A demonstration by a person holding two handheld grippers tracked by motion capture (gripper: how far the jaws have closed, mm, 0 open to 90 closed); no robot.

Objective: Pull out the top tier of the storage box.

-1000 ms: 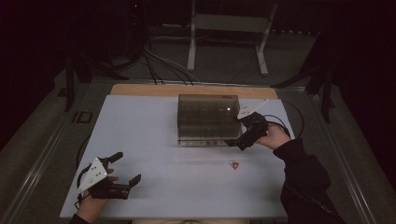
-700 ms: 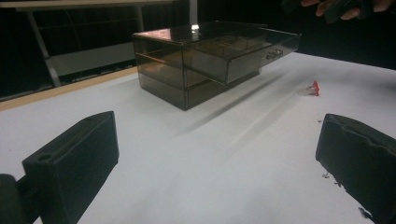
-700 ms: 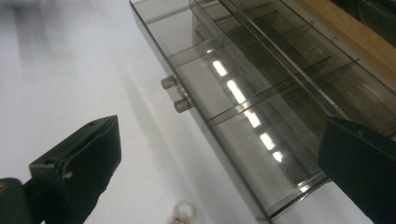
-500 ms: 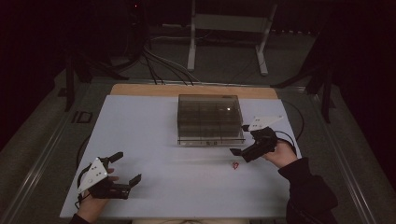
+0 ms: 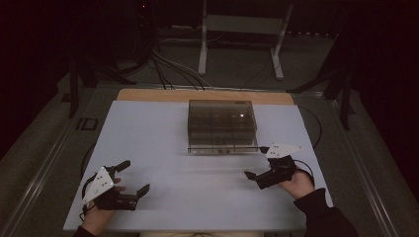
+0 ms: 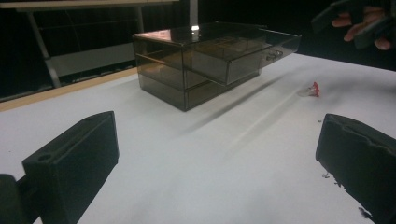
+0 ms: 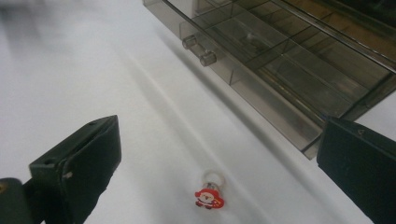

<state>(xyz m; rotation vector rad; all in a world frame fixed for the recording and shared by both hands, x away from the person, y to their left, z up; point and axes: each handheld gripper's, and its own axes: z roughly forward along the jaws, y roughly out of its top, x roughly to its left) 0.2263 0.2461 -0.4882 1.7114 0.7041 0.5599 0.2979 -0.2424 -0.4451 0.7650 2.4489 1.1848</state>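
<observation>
So the little red Santa ring sits on the white tabletop just in front of the smoky clear plastic drawer box, right between the right gripper's wide-apart jaws, with the left gripper, jaws also apart, well off.

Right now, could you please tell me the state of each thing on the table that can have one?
Drawer box: upright on the table, its top drawer pulled partway out, nothing visible in its compartments.
Santa ring: lying on the table, untouched, between the right claw's open jaws.
Left claw: open, holding nothing.
Right claw: open, holding nothing.
</observation>
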